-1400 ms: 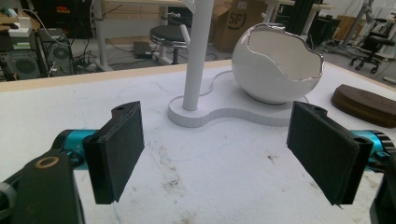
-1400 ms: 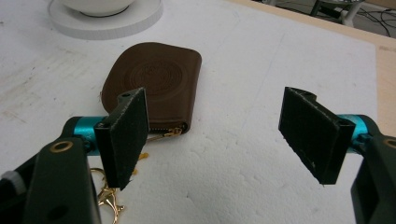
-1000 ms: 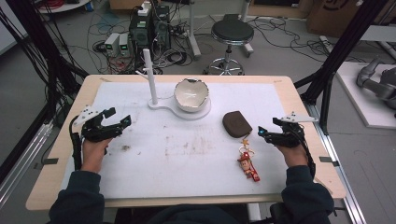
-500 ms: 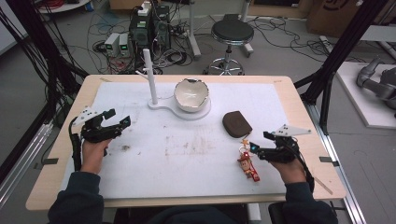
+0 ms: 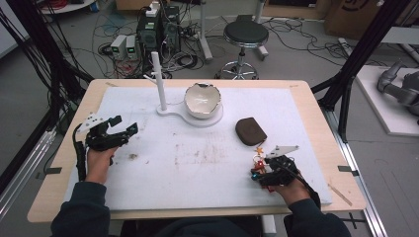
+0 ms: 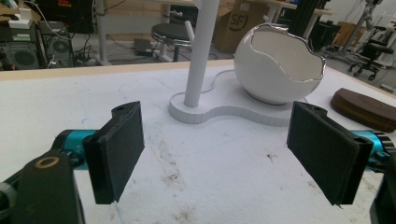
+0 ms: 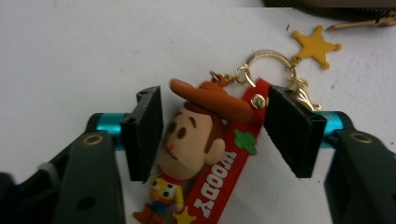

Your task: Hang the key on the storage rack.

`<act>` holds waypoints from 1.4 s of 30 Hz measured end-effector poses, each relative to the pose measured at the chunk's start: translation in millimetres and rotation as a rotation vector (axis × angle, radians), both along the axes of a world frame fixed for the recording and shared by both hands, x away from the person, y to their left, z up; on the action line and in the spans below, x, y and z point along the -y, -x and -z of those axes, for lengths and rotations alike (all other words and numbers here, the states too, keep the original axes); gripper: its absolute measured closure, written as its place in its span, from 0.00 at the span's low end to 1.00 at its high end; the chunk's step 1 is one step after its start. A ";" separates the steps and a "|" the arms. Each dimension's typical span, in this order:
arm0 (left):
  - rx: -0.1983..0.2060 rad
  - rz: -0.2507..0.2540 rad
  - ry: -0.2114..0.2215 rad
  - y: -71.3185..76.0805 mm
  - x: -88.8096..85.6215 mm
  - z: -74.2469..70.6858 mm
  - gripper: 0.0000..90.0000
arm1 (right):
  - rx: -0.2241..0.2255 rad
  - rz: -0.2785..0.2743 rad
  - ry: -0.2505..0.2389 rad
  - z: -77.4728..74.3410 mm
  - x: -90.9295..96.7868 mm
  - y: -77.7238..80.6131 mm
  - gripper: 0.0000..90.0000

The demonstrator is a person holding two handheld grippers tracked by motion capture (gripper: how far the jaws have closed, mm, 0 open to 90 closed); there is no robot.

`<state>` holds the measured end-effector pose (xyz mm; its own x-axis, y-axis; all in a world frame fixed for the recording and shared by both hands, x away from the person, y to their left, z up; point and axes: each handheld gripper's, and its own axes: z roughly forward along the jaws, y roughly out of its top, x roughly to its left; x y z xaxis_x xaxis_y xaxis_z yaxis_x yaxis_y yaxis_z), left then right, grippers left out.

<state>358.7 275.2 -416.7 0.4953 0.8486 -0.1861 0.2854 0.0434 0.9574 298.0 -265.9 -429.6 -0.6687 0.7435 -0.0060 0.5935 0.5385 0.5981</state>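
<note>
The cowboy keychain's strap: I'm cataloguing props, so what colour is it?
Red, with white lettering and a green cactus, on the cowboy keychain's strap; clearest in the right gripper view.

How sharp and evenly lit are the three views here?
High view: soft and grainy, even light, the keychain tiny. Left gripper view: crisp on the eggshell bowl, near tongs slightly soft. Right gripper view: keychain sharp, bright mat nearly washed out.

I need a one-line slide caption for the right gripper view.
Right gripper, fingers closing around a cowboy keychain on the white table.
</note>
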 end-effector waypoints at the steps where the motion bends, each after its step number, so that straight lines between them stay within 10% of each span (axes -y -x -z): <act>1: -0.001 0.000 0.001 0.0 -0.2 0.2 0.21 | -0.007 -0.003 0.016 2.0 -0.7 -0.9 0.43; 4: -0.002 -0.002 0.004 0.3 -0.7 0.5 0.21 | 0.011 0.003 0.009 0.6 2.5 -3.4 0.59; 10: -0.004 -0.007 0.000 1.0 -1.1 0.4 0.21 | 0.072 -0.022 0.022 -1.5 3.9 -12.9 0.60; 24: -0.009 -0.012 -0.005 1.5 -1.9 1.7 0.21 | 0.191 -0.073 -0.292 -33.2 9.1 -31.1 0.60; 42: 0.003 0.041 0.014 1.8 4.1 0.3 0.29 | 0.299 -0.268 -0.336 -94.9 -49.2 -82.6 0.60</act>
<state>356.8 271.1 -417.0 0.5302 0.8249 -0.1961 0.2844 0.0448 0.9576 380.6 -216.7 -334.7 -0.8412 0.5405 -0.0168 0.2378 0.3976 0.8862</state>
